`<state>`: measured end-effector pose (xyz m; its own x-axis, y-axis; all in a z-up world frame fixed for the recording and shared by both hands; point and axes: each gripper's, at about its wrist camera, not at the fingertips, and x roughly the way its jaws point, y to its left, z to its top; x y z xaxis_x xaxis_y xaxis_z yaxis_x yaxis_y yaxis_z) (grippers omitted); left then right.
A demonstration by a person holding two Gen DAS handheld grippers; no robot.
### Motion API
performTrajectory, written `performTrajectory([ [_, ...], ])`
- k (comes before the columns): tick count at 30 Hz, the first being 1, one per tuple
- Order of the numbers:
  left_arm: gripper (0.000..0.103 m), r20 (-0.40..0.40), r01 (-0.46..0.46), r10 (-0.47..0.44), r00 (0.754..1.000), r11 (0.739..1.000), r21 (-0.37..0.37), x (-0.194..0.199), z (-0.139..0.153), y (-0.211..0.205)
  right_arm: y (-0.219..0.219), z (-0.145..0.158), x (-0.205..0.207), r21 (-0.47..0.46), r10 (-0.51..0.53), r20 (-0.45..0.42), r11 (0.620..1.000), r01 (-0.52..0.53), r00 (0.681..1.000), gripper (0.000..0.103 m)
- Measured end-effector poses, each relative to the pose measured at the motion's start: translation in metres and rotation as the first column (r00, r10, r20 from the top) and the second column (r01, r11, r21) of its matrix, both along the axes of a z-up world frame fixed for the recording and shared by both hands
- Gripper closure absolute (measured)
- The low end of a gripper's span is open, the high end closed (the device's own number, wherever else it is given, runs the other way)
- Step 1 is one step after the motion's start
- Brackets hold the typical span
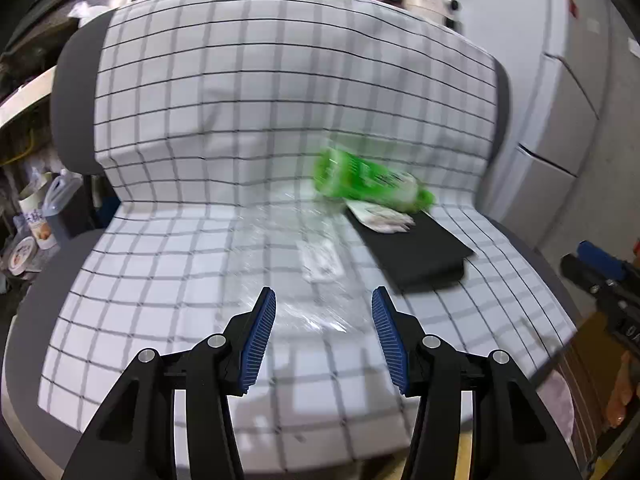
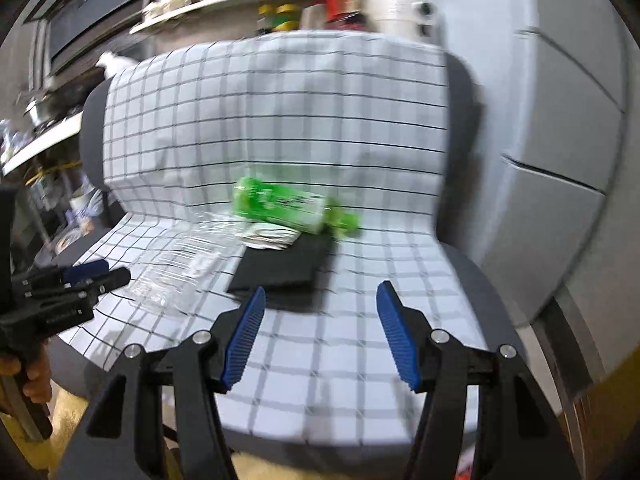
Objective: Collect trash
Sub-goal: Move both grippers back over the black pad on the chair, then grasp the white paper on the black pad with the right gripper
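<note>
Both wide open, empty: left claw [image 1: 323,312] over clear wrap [image 1: 308,264], right claw [image 2: 320,308] near black pad [image 2: 284,268] (green bottle [image 2: 292,206] behind).

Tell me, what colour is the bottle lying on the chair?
Green bottle, clearest in the left wrist view.

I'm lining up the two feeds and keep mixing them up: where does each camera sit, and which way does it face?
Left wrist: on the left gripper, jaws open, facing the checked chair cover over the clear plastic wrapper; the right gripper shows at the right edge.
Right wrist: on the right gripper, jaws open, facing the seat further right, toward the black pad; the left gripper and hand show at the left.
Both share the green bottle, white paper, pad and wrapper.
</note>
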<state>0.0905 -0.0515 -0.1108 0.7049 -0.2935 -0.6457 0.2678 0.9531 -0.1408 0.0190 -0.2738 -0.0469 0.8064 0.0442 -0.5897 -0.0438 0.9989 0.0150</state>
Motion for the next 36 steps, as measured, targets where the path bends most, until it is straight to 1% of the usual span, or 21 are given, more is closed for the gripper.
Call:
performTrajectory([
  [4, 0.051, -0.001, -0.044, 0.044, 0.999, 0.999, -0.001, 0.03, 0.001, 0.014, 0.017, -0.008, 0.047, -0.005, 0.066, -0.033, 0.998, -0.067, 0.997, 0.045],
  [9, 0.051, -0.015, -0.061, 0.061, 0.998, 0.998, 0.004, 0.068, -0.006, 0.017, 0.039, -0.025, 0.101, -0.017, 0.12, -0.072, 0.992, -0.121, 0.99, 0.045],
  [11, 0.051, -0.021, -0.064, 0.064, 0.998, 0.998, 0.005, 0.079, -0.009, 0.019, 0.047, -0.035, 0.123, -0.012, 0.14, -0.106, 0.99, -0.142, 0.984, 0.045],
  [15, 0.051, -0.035, -0.063, 0.063, 0.997, 0.998, -0.001, 0.099, -0.017, 0.022, 0.061, -0.051, 0.154, -0.022, 0.171, -0.162, 0.984, -0.177, 0.972, 0.045],
  [19, 0.051, -0.051, -0.069, 0.068, 0.996, 0.998, -0.008, 0.111, -0.025, 0.025, 0.073, -0.071, 0.179, -0.077, 0.175, -0.238, 0.977, -0.198, 0.955, 0.045],
  [21, 0.051, -0.059, -0.072, 0.071, 0.996, 0.997, -0.012, 0.114, -0.028, 0.026, 0.08, -0.08, 0.186, -0.131, 0.166, -0.271, 0.969, -0.207, 0.948, 0.047],
  [23, 0.051, -0.065, -0.074, 0.073, 0.995, 0.997, -0.015, 0.116, -0.03, 0.028, 0.084, -0.086, 0.189, -0.188, 0.15, -0.28, 0.96, -0.207, 0.948, 0.048],
  [25, 0.051, -0.072, -0.076, 0.074, 0.995, 0.997, -0.018, 0.116, -0.032, 0.03, 0.088, -0.089, 0.191, -0.235, 0.13, -0.275, 0.952, -0.198, 0.952, 0.055],
  [26, 0.051, -0.074, -0.077, 0.076, 0.994, 0.997, -0.018, 0.116, -0.032, 0.03, 0.088, -0.087, 0.19, -0.232, 0.131, -0.268, 0.953, -0.195, 0.954, 0.056],
  [28, 0.051, -0.073, -0.079, 0.077, 0.994, 0.997, -0.019, 0.114, -0.031, 0.032, 0.084, -0.079, 0.187, -0.211, 0.129, -0.249, 0.96, -0.184, 0.96, 0.064],
  [30, 0.051, -0.069, -0.081, 0.08, 0.994, 0.997, -0.019, 0.112, -0.03, 0.033, 0.079, -0.071, 0.185, -0.205, 0.116, -0.224, 0.965, -0.163, 0.968, 0.067],
  [33, 0.051, -0.066, -0.085, 0.083, 0.994, 0.996, -0.022, 0.106, -0.028, 0.035, 0.073, -0.069, 0.187, -0.227, 0.101, -0.219, 0.962, -0.151, 0.97, 0.07],
  [34, 0.051, -0.064, -0.084, 0.082, 0.995, 0.996, -0.022, 0.105, -0.027, 0.035, 0.071, -0.07, 0.188, -0.236, 0.095, -0.22, 0.96, -0.148, 0.971, 0.074],
  [36, 0.051, -0.063, -0.083, 0.081, 0.995, 0.996, -0.021, 0.101, -0.027, 0.034, 0.07, -0.074, 0.19, -0.253, 0.1, -0.231, 0.954, -0.159, 0.968, 0.076],
])
